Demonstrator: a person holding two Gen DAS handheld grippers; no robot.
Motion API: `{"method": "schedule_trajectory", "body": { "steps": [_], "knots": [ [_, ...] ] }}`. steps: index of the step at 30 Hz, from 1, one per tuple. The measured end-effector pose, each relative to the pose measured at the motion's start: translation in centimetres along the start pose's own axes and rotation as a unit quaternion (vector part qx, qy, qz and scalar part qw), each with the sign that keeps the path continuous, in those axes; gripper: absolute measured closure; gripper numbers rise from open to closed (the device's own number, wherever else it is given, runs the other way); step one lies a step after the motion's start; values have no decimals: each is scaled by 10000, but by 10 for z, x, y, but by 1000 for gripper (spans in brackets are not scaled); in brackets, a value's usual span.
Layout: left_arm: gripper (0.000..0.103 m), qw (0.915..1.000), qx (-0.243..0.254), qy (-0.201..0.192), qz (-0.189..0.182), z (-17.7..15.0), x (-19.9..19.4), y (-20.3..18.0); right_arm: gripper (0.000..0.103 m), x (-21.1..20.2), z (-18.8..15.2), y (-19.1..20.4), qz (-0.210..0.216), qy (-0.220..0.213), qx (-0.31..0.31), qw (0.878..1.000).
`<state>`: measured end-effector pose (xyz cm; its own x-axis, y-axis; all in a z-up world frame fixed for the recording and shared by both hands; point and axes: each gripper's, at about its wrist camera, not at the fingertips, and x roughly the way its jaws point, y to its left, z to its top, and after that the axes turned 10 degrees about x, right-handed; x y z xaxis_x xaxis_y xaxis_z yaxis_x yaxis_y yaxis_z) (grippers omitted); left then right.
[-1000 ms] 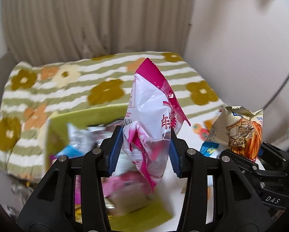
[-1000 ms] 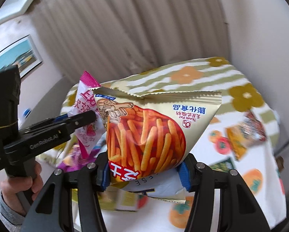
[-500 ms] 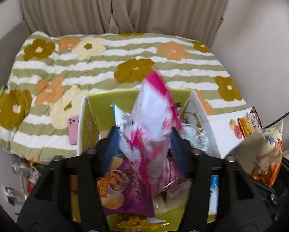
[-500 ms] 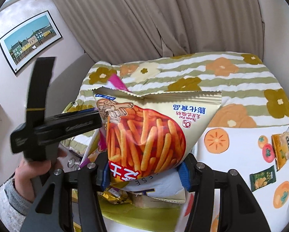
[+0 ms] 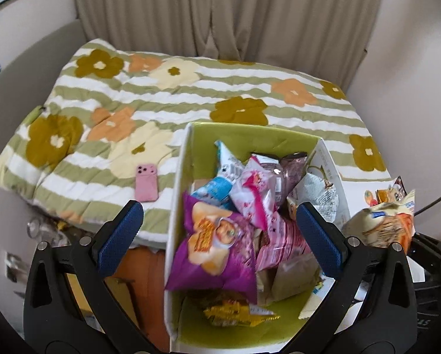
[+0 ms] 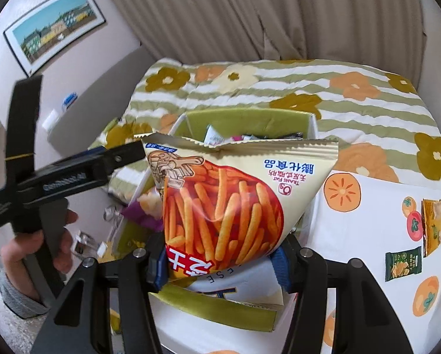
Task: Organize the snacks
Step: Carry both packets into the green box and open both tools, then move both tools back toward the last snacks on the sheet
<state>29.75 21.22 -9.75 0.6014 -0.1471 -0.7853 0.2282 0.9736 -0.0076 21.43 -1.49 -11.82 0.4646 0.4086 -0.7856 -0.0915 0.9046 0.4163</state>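
Two surfaces meet under beige curtains (image 5: 220, 14) — a flower-striped bed quilt (image 5: 161, 94) with a pink phone (image 5: 146, 183), and a fruit-print tabletop (image 6: 368, 230). Between them the green-lined box (image 5: 250, 138) holds the pink snack bag (image 5: 251, 194); the left hand-held gripper (image 5: 220, 230) has just opened wide, empty. The right hand-held gripper (image 6: 220, 262) clamps the fries bag (image 6: 229, 200).

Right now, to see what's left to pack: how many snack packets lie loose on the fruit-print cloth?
2: a yellow-orange packet at the right edge, a small green packet below it. Others may be cut off there.
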Motion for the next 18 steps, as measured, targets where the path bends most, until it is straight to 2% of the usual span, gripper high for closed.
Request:
{"method": "schedule_trajectory", "body": {
  "steps": [4,5,6,8,14,18],
  "knots": [
    [0,9998,-213,47,-19,-11,-2,7,49,16,-3,2,-10,217,-28,9998],
    [0,9997,-230,72,-14,-13,-2,7,40,21,-4,2,-36,269,-37,9996],
    [0,9997,-240,103,-1,-16,-1,7,22,25,-7,2,-89,297,-64,9995],
    [0,9996,-227,167,15,-21,0,7,1,29,-13,1,-117,294,-132,9994],
    [0,9993,-191,318,10,-42,1,6,1,20,-28,0,-239,13,-216,9995],
    [0,9996,-136,251,-64,-47,-9,3,1,8,-32,-2,-284,-135,-108,9994]
  ]
}}
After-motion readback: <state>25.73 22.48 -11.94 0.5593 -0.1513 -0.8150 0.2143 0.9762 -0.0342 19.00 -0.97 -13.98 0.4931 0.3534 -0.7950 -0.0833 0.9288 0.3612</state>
